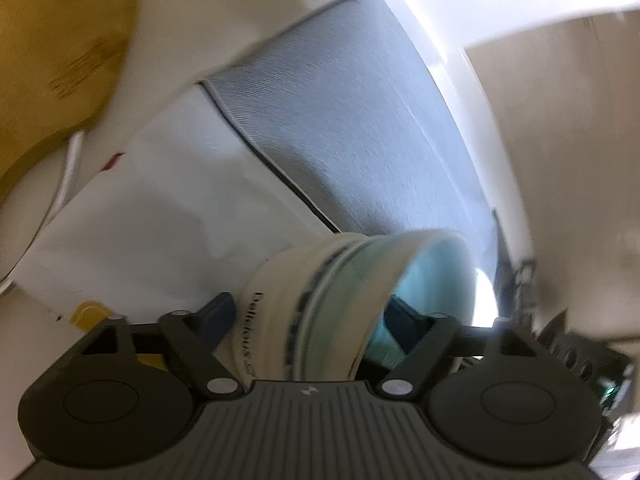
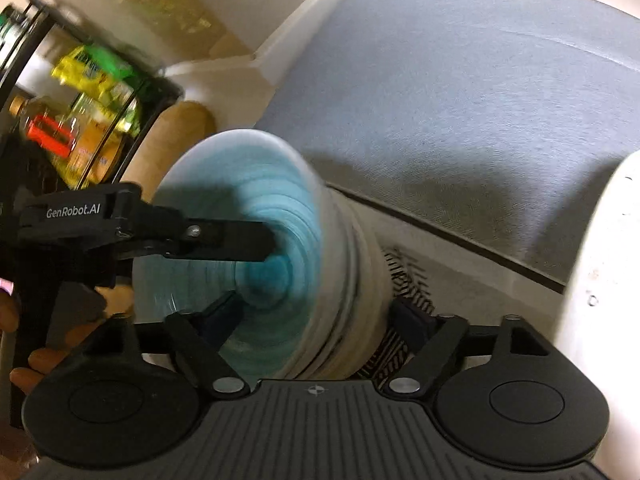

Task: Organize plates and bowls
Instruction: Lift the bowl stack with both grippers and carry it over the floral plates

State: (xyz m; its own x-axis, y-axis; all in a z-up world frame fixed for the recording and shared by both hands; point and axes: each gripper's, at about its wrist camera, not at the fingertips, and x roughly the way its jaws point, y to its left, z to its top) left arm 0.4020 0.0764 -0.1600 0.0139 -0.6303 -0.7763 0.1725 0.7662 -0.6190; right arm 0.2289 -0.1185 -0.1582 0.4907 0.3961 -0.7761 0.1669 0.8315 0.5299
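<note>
Two grippers share a stack of bowls [image 2: 320,264]: left fingers [image 1: 216,320] and right fingers [image 2: 412,320] each straddle it, grip unclear.

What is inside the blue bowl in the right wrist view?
One finger of the left gripper reaches into the blue bowl. No food shows, though blur and the finger hide part of its bottom. Outside it lie more stacked bowls.

Between the claw's fingers sit nested bowls [image 2: 280,264], at least three though blur hides the exact number, with one grey mat [image 2: 460,92] beyond and one shelf rack [image 2: 80,92] far left.
</note>
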